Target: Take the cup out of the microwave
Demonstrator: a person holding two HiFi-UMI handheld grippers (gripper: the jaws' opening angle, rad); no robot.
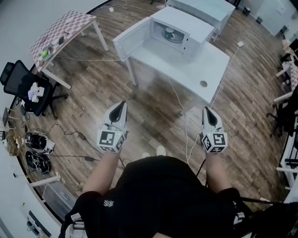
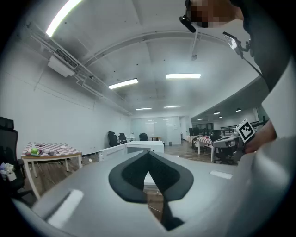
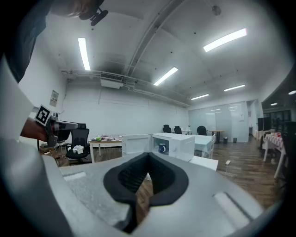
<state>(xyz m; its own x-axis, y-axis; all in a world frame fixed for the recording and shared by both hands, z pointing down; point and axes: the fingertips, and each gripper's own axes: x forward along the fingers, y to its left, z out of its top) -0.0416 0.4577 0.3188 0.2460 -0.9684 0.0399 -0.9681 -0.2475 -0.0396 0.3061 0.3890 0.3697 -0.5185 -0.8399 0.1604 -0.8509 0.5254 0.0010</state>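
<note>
A white microwave (image 1: 179,28) stands on a white table (image 1: 186,65) far ahead, with its door (image 1: 132,42) swung open to the left. Inside it sits the cup (image 1: 169,32), dark blue in the right gripper view (image 3: 162,148). My left gripper (image 1: 121,107) and right gripper (image 1: 207,111) are held side by side above the wooden floor, well short of the table. Both point toward the microwave, with their jaws together and nothing between them. The microwave (image 2: 145,147) looks small and distant over the left gripper (image 2: 149,153), and it stands beyond the right gripper (image 3: 148,155) too.
A table with a checked cloth (image 1: 60,35) stands at the left, with a black office chair (image 1: 28,88) near it. Cables (image 1: 186,135) trail over the floor from the white table. A second white table (image 1: 205,9) stands behind the microwave. Desks and chairs line the right side.
</note>
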